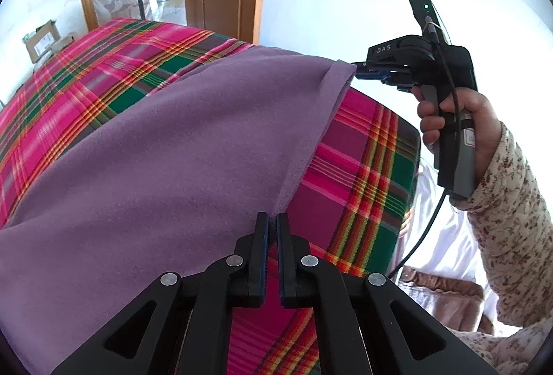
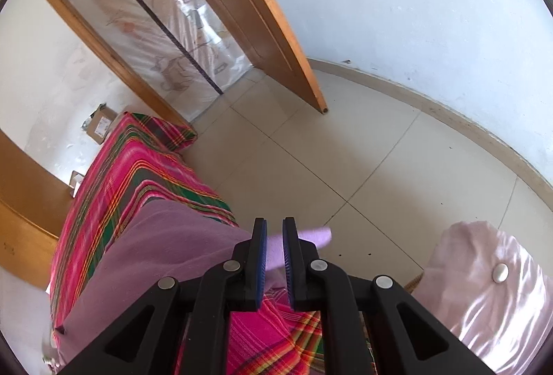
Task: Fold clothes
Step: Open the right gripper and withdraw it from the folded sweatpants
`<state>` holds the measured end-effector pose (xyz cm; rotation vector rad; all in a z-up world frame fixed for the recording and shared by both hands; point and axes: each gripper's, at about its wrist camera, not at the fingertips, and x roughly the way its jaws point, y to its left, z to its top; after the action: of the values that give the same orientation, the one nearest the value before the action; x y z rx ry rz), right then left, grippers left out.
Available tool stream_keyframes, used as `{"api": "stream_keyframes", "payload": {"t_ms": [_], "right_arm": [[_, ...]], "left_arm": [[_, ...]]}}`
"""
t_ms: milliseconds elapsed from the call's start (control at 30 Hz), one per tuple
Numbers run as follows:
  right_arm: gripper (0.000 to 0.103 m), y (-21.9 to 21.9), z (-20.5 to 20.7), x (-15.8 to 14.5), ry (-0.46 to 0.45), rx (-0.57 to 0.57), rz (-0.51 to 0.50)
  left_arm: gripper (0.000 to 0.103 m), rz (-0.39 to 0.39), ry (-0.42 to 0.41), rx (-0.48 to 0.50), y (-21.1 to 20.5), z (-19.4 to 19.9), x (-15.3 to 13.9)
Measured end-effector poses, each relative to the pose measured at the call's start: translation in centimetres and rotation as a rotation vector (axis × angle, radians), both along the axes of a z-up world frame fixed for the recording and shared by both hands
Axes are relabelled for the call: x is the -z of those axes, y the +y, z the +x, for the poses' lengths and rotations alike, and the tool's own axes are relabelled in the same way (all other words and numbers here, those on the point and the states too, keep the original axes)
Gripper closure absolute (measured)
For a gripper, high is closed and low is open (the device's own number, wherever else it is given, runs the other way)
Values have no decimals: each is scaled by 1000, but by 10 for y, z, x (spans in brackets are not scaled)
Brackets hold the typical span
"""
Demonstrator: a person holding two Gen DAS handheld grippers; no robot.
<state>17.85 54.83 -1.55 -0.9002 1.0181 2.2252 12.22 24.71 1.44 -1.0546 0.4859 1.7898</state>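
A purple fleece garment (image 1: 166, 147) lies spread over a bed covered in pink, green and orange plaid (image 1: 359, 174). My left gripper (image 1: 273, 219) is shut on the garment's near right corner at the bottom of the left wrist view. My right gripper (image 1: 363, 69), held in a person's hand at the right of that view, is shut on the far corner and lifts it slightly off the bed. In the right wrist view the right gripper (image 2: 274, 226) pinches purple cloth (image 2: 166, 236) between its blue pads, a flap sticking out to the right.
A wooden door (image 2: 255, 12) stands open beyond the bed, beside a doorway hung with a clear curtain (image 2: 155, 29). Pale floor tiles (image 2: 345, 160) stretch right of the bed. A pink satin cushion (image 2: 490, 288) sits at lower right. Cardboard boxes (image 2: 100, 126) rest at the bed's far end.
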Motion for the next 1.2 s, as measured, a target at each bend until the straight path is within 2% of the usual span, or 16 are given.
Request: {"api": "stream_keyframes", "payload": {"t_ms": [133,200,267,367,500,700,800,967,1033,1100,1200], "right_arm": [[92,-8,1,-19,72,-30,41],[92,-15,-3,-29,120,-84,60],[92,-26,-12,-34,130,-152,71],[92,-43,-25,-29,93,-258,85],[92,-61,-23,-27,10,-305,162],[92,-61,2,-23,-54,-278,159],[92,-59,11,-24,-65,-248,162],[92,-66,17,-36,-19,-238,140],[88,-73,19,-39,17,-243,119],[72,-79,19,-38,46,-247,88],[70,-84,21,-33,76,-242,48]], "left_arm": [[99,5,-10,10,0,1,0],[99,7,-16,17,0,1,0],[99,10,-23,22,1,2,0],[99,9,-36,34,2,4,2],[99,-1,-49,42,3,6,5],[98,3,-63,44,3,4,4],[97,12,-89,36,6,-13,-7],[85,28,-131,23,12,-42,-25],[82,34,-148,18,14,-53,-33],[81,34,-160,19,25,-70,-40],[81,28,-179,34,50,-100,-51]]}}
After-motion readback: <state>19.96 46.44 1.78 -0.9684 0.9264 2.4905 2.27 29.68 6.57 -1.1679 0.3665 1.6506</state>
